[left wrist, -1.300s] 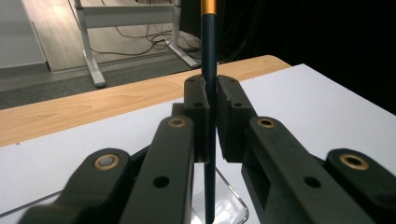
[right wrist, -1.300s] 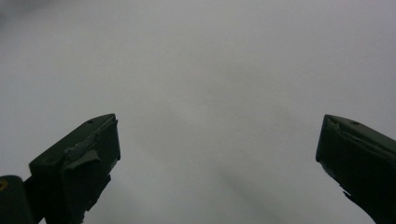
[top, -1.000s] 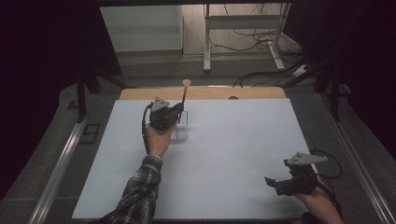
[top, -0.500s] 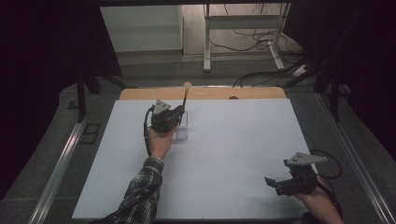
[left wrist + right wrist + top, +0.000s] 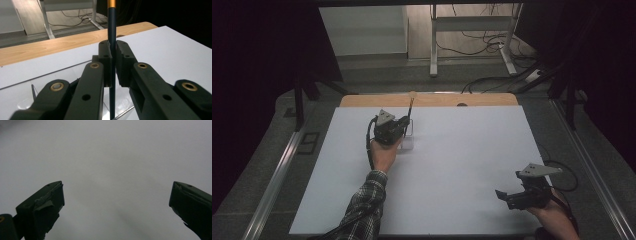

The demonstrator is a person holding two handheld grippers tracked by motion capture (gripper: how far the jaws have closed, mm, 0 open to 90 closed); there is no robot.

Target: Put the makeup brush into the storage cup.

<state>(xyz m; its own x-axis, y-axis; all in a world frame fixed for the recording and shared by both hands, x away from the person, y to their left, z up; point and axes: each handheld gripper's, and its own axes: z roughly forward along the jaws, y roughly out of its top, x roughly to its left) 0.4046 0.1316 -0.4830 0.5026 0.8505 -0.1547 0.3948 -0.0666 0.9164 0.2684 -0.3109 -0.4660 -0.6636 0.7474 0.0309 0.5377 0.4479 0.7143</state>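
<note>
A thin dark rod (image 5: 112,25) with an orange upper end stands upright between the jaws of my left gripper (image 5: 113,47), which is shut on it. In the high view the left gripper (image 5: 405,122) sits at the far middle-left of the white tabletop (image 5: 462,150), and the rod (image 5: 410,107) rises from it. A small clear box (image 5: 408,140) stands just under and beside the jaws, and the rod's lower end reaches down into it. My right gripper (image 5: 502,196) rests low at the near right, open, nothing between its jaws (image 5: 116,195).
A wooden strip (image 5: 432,100) runs along the table's far edge. Beyond it are desk legs (image 5: 433,45) and loose cables (image 5: 492,40) on the floor. Metal rails (image 5: 277,180) flank the table on both sides.
The left gripper and its rod have shifted very slightly toward the near side. The right gripper has stayed in place.
</note>
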